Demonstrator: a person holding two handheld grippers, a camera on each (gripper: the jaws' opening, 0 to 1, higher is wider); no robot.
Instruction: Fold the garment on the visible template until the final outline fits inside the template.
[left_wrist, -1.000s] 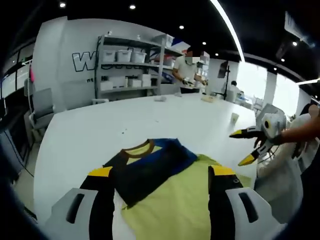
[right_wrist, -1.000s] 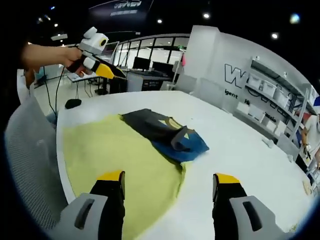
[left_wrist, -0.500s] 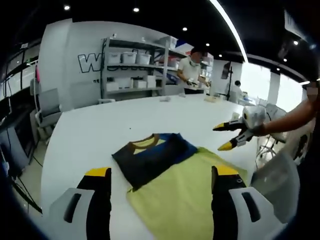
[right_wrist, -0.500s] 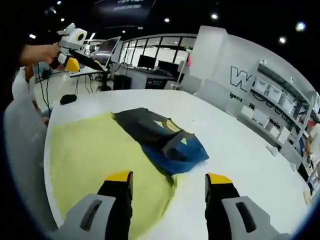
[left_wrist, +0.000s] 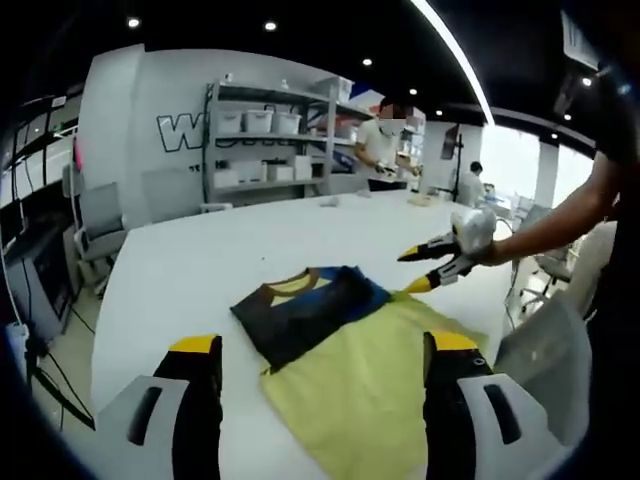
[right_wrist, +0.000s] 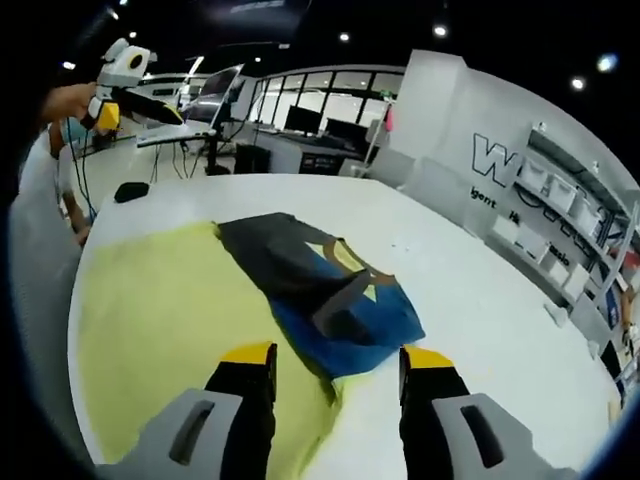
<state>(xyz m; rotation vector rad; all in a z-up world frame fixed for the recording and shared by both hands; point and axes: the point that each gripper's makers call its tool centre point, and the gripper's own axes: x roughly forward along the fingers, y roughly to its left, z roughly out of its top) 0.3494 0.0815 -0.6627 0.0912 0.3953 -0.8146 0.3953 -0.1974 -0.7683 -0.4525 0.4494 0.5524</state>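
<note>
The garment, a dark and blue shirt, lies crumpled on the white bench, partly over the yellow-green template, which sits close to the bench's near edge. Over the last second the right gripper has swung in closer to the shirt's blue end, fingers apart and empty. The left gripper has backed off a little and hangs above the template, fingers spread, holding nothing. Much of the shirt overhangs the template's far edge, so folding is unfinished; the right gripper looks about to take the blue end.
</note>
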